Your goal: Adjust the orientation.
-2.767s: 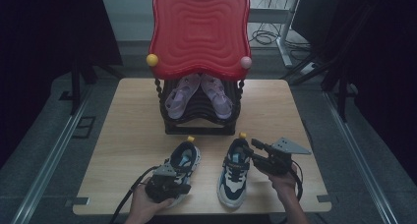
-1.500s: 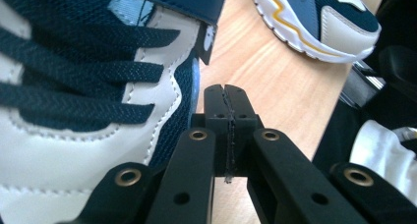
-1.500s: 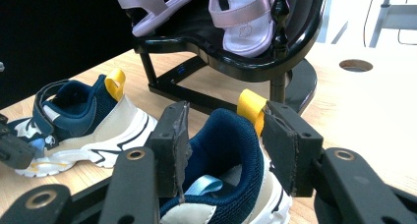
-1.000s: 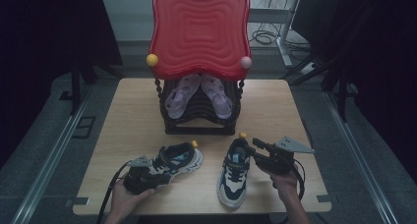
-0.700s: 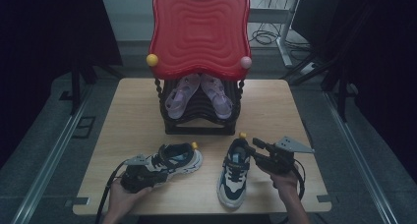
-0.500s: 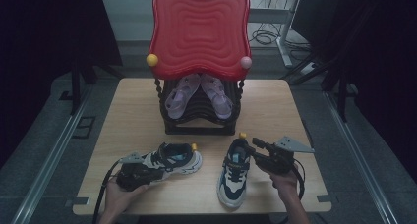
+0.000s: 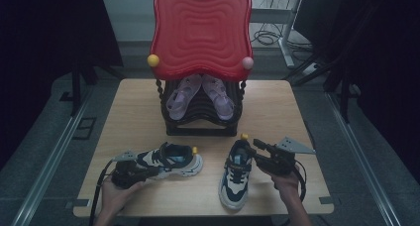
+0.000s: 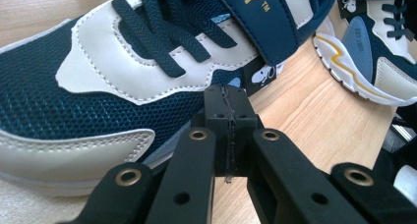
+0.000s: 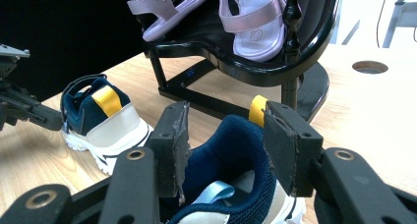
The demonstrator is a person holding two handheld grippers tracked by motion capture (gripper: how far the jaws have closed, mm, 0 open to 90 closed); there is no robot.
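Observation:
Two navy and white sneakers lie on the wooden table (image 7: 297, 117). The left sneaker (image 7: 168, 161) (image 8: 98, 86) (image 9: 103, 116) lies crosswise, its yellow heel tab to the right. My left gripper (image 7: 147, 171) (image 8: 228, 108) is shut with nothing between its jaws, and its tip rests against this shoe's mesh side. The right sneaker (image 7: 235, 179) (image 8: 378, 52) (image 9: 226, 160) points toward the person. My right gripper (image 7: 249, 150) (image 9: 226, 140) is shut on its heel collar, one pad on each side, next to the yellow tab.
A black rack (image 7: 200, 124) (image 9: 255, 62) stands mid-table and holds a pair of pink sandals (image 7: 198, 94) (image 9: 246, 22). A tall red wavy panel (image 7: 200, 28) with a yellow and a pink knob rises behind it. Dark floor surrounds the table.
The left hand and its shut gripper have moved left along the front edge. The left sneaker has turned from pointing at the person to lying crosswise and slid left. The right gripper stayed put.

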